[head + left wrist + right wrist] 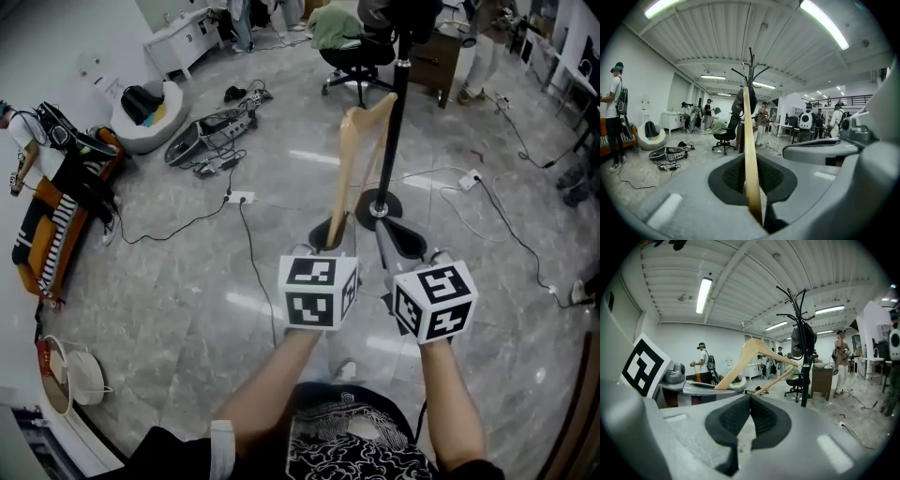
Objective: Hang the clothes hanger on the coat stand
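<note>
Clothes hanger (349, 169): wooden, clamped by left gripper (328, 239) at frame centre; right gripper (392, 239) closed, empty. Carry step judged underway; raising onto coat stand (397, 112) is required next.

Bright, even light falls from ceiling tubes (824, 24) above the stand (803, 371). The glossy floor (187, 309) around the stand carries pale glare streaks. Both gripper views bulge, with black corners and a soft foreground.

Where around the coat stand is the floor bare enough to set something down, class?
Bare floor lies left of the black cable, below the white power strip. Crowded: the office chair behind the coat stand, and the gear pile.
</note>
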Motion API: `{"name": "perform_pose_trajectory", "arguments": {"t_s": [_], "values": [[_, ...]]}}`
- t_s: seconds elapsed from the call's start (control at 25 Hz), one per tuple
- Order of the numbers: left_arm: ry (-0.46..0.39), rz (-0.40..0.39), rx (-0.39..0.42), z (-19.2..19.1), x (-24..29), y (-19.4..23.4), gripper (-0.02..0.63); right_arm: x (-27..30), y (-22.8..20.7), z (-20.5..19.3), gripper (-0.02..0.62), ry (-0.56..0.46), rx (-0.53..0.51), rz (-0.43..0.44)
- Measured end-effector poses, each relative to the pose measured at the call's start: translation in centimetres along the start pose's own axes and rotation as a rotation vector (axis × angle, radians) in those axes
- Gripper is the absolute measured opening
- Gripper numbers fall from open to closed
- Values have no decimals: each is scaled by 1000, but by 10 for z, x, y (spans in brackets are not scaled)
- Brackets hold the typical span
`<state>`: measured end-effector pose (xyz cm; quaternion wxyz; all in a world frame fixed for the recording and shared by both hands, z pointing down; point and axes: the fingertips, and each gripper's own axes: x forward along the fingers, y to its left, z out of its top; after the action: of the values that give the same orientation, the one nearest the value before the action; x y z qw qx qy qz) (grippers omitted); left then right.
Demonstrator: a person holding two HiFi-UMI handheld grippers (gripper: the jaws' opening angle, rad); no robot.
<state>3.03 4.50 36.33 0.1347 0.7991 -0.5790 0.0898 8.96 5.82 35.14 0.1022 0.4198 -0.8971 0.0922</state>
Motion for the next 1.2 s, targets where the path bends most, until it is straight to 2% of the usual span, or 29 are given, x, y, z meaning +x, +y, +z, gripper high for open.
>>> {"name": "perform_pose_trajectory", "arguments": {"t_s": [0.68,1.2], "values": [[47,-7,-1,12,89,56,29,96,-42,24,0,20,-2,-11],[88,-91,25,34,163,110,29,180,-73,59,0,16,23,-98]]}}
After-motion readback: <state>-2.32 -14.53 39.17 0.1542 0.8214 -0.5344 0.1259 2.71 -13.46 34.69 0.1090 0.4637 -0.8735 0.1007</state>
